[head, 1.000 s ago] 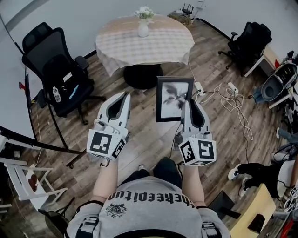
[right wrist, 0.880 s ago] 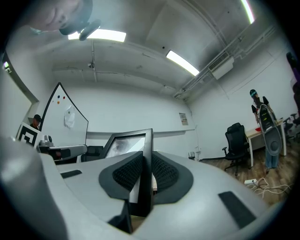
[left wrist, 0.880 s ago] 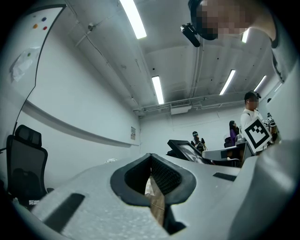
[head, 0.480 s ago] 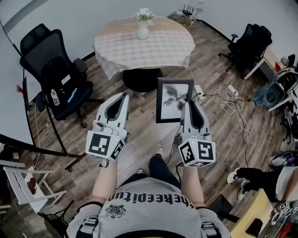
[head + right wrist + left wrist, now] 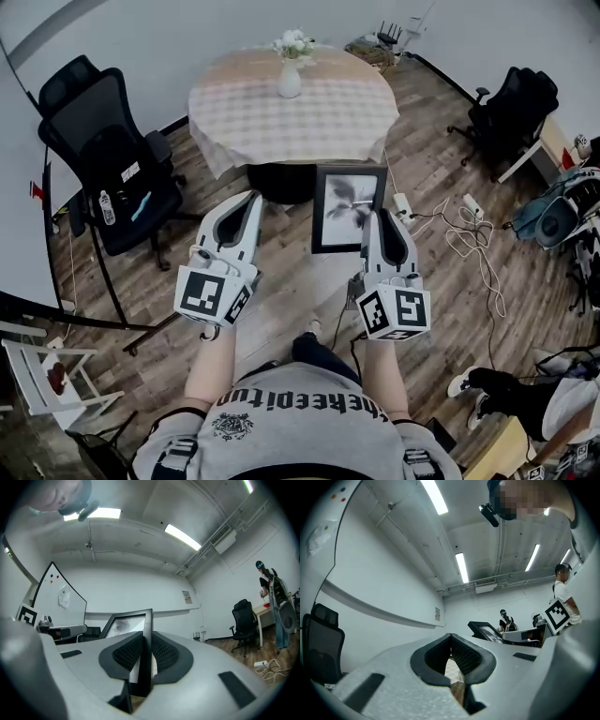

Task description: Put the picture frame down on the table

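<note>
The picture frame [image 5: 348,208] is black with a grey plant print. It hangs upright over the wooden floor, a little short of the round table [image 5: 323,117] with its checked cloth. My right gripper [image 5: 379,223] is shut on the frame's right edge; in the right gripper view that edge [image 5: 146,634] stands clamped between the dark pads [image 5: 126,652]. My left gripper [image 5: 246,208] is level with it to the left, shut and empty, its tips meeting in the left gripper view [image 5: 451,638]. From there the frame [image 5: 485,631] shows to the right.
A white vase of flowers [image 5: 290,73] stands at the table's far side. A black office chair [image 5: 103,155] is at the left and another [image 5: 514,108] at the far right. Cables and a power strip [image 5: 448,211] lie on the floor right of the frame.
The person has stepped forward, so the table now lies closer under both grippers. The frame stays clamped in the right gripper at the same tilt.
</note>
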Demonstrator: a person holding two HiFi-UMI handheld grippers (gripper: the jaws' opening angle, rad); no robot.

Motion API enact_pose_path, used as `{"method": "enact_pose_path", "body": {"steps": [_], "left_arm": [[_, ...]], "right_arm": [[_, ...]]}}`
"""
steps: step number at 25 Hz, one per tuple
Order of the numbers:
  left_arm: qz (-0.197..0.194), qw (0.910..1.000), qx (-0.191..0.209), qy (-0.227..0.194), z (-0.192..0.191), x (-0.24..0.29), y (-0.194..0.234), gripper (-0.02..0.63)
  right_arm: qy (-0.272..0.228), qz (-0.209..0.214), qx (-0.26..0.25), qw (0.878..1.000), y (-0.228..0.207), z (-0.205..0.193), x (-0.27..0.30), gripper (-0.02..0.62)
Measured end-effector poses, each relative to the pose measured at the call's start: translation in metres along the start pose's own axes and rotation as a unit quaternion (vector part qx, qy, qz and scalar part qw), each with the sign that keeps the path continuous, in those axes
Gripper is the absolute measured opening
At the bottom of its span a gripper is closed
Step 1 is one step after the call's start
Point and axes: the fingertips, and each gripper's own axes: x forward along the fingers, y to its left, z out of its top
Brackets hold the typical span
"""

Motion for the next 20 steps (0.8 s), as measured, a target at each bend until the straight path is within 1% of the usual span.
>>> {"method": "enact_pose_path", "body": {"steps": [10,14,20], "left_arm": [[0.014,0.9999,0.008,-0.003,-0.012,0.072,-0.007,0.015],[0.018,0.9998,0.010,-0.005,-0.017,0.090,-0.013,0.015],[0.018,0.9997,0.015,0.005,-0.027,0.110,-0.013,0.015]], "right_arm": [[-0.002,0.024,0.004,1.000,-0.054,0.003,0.054,0.066],[-0.001,0.035,0.004,0.999,-0.069,0.000,0.066,0.066],[-0.001,0.034,0.012,0.999,-0.086,-0.005,0.084,0.066]]}}
